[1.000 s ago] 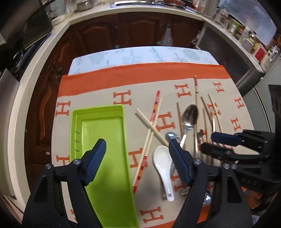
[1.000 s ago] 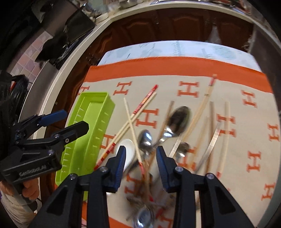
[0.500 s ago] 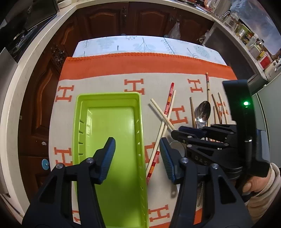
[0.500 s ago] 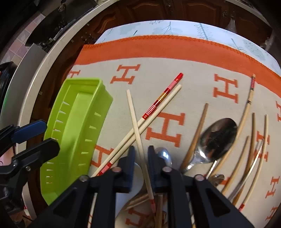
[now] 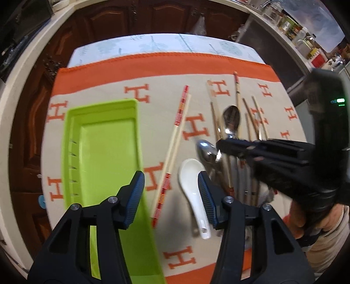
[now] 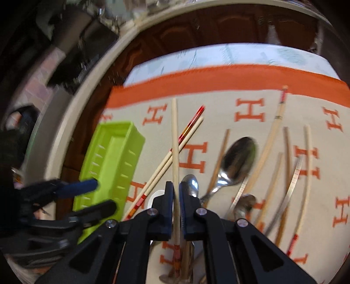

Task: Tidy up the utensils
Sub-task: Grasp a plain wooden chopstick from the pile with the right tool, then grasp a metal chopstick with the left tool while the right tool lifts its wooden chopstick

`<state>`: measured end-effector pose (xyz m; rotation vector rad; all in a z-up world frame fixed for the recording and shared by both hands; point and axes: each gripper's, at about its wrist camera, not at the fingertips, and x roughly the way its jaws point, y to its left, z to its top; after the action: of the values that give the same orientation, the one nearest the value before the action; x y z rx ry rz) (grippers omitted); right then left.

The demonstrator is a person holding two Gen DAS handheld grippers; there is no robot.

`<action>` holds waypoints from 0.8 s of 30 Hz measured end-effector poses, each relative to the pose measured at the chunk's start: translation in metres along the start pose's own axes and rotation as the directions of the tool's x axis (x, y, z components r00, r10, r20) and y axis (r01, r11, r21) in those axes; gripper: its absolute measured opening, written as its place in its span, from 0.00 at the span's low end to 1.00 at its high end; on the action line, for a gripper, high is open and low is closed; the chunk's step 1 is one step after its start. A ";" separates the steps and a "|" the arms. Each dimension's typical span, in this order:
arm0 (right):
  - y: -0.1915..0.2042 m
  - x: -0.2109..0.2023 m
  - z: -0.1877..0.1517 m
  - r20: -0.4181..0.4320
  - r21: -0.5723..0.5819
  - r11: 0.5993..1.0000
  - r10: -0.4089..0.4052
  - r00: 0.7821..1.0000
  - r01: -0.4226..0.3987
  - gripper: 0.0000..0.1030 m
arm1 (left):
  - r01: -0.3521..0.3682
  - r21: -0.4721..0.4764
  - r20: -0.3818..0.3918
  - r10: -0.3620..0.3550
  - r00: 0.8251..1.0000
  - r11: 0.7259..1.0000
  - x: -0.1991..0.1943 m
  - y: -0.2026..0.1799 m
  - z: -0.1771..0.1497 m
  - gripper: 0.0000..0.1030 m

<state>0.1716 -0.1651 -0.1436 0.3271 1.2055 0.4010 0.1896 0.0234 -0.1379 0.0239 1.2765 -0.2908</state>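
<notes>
My right gripper [image 6: 176,192] is shut on a pale wooden chopstick [image 6: 174,139] that points away, above the cloth. In the left wrist view the right gripper [image 5: 219,149] hovers over the utensil pile. That pile holds a large metal spoon [image 6: 238,157], a smaller spoon [image 6: 190,182], a white ceramic spoon [image 5: 192,185] and several chopsticks [image 6: 275,133]. A red-banded chopstick pair [image 5: 177,139] lies beside the green tray [image 5: 107,153], which holds nothing I can see. My left gripper [image 5: 170,196] is open, low between tray and white spoon.
An orange-bordered cloth [image 5: 157,63] with H marks covers the table. Dark wooden cabinets [image 5: 153,17] and a pale counter edge [image 6: 72,113] curve around the far and left sides. A hand [image 5: 306,218] holds the right gripper at the lower right.
My right gripper has shut on the pale chopstick and lifted it off the crossed pair. The left gripper has drifted right, from over the tray toward the white spoon.
</notes>
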 end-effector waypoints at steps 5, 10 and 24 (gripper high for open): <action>-0.016 -0.054 -0.016 0.131 0.075 0.995 0.062 0.989 -0.072 0.05 | 0.041 -0.003 -0.017 -0.041 0.999 0.999 0.008 -0.014 -0.007 0.47; -0.027 -0.092 -0.030 0.223 0.111 0.988 0.085 0.971 -0.112 0.05 | 0.066 -0.003 -0.032 -0.066 0.997 0.998 0.016 -0.027 -0.016 0.47; -0.056 -0.088 -0.047 0.161 0.185 0.982 0.006 0.987 -0.036 0.05 | 0.119 0.082 -0.075 -0.113 0.991 0.989 0.048 -0.096 -0.013 0.22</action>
<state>0.1071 -0.2536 -0.1110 0.5254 1.0844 0.2744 0.1683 -0.0769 -0.1731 0.0342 1.3371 -0.4487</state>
